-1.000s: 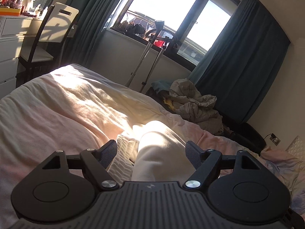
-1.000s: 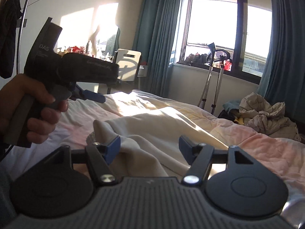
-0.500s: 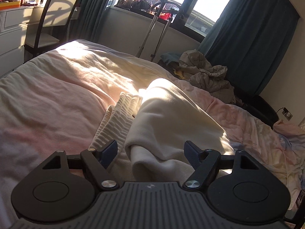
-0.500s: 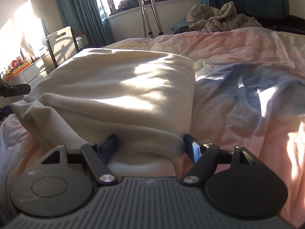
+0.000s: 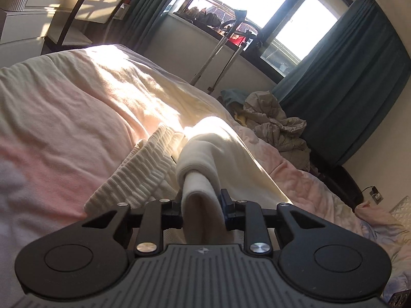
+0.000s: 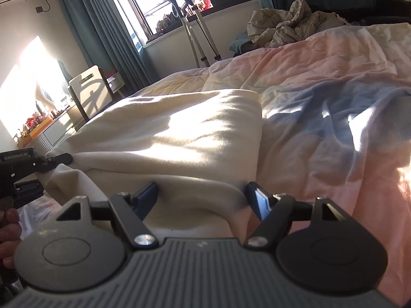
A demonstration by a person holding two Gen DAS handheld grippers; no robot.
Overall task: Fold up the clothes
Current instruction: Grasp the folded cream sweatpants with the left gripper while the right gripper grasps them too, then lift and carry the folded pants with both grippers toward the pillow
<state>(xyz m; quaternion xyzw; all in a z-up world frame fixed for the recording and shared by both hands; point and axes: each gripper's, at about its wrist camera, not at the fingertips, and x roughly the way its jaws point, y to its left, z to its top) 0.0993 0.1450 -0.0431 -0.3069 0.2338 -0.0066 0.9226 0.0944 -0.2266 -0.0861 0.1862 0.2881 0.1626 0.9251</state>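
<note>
**A:** Where is the cream garment [image 6: 179, 128] lying, and why is it gripped from two places?

**B:** It is spread on the bed [image 6: 334, 82], over the pink duvet, with its bulk toward the side of the bed nearest the chair [image 6: 87, 84]. One rolled edge has been pinched tight in the left claw [image 5: 203, 206], so that corner is held fast. The opposite stretch of the near hem is bracketed by the right claw [image 6: 201, 196], whose jaws stand wide apart with cloth between them; nothing is clamped there yet.

**A:** Why would one end be gripped and the other only straddled?

**B:** A fold is judged to be under preparation: two held corners are needed for the fabric to be lifted evenly. Seen from the right wrist view, the left claw [image 6: 57, 159] is seated at the far corner of the same near edge, so the hem is spanned between the two tools.

**A:** And the ribbed cloth [image 5: 138, 172]?

**B:** It is lying just beside the garment, touching it, and is left ungripped. A risk is judged that it could be dragged along if the lift is made low.
</note>
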